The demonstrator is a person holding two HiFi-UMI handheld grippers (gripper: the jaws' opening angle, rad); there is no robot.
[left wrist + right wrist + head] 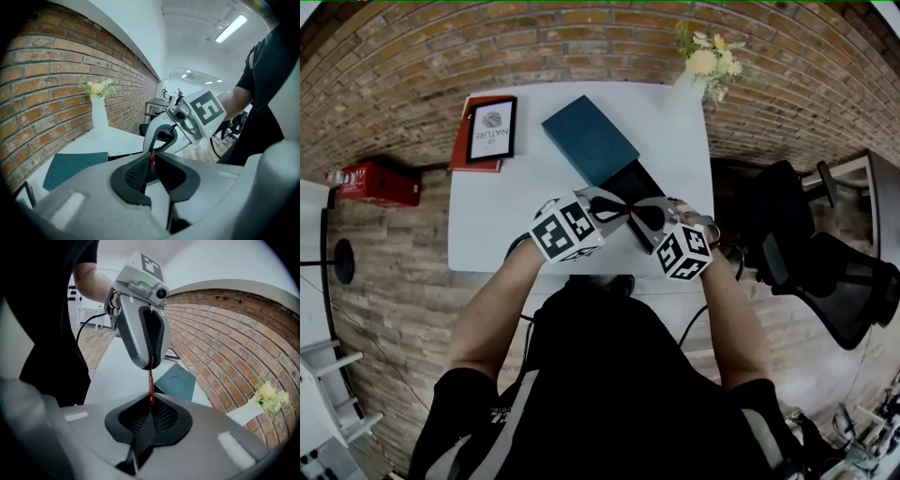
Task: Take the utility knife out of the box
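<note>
A thin red utility knife [151,380] hangs in the air between my two grippers, above the near edge of the white table [487,225]. My right gripper [151,405] is shut on its lower end. My left gripper [151,161] faces it tip to tip; its pads stand slightly apart, with the knife's other end [151,157] between them. In the head view both grippers, left [623,211] and right [641,215], meet over the box's black tray [642,187]. The teal box lid [591,139] lies just behind the tray.
A red book with a framed card [487,131] lies at the table's far left. A white vase of flowers [705,61] stands at the far right corner. A black office chair [825,272] is right of the table, and a red object [380,181] is on the floor to the left.
</note>
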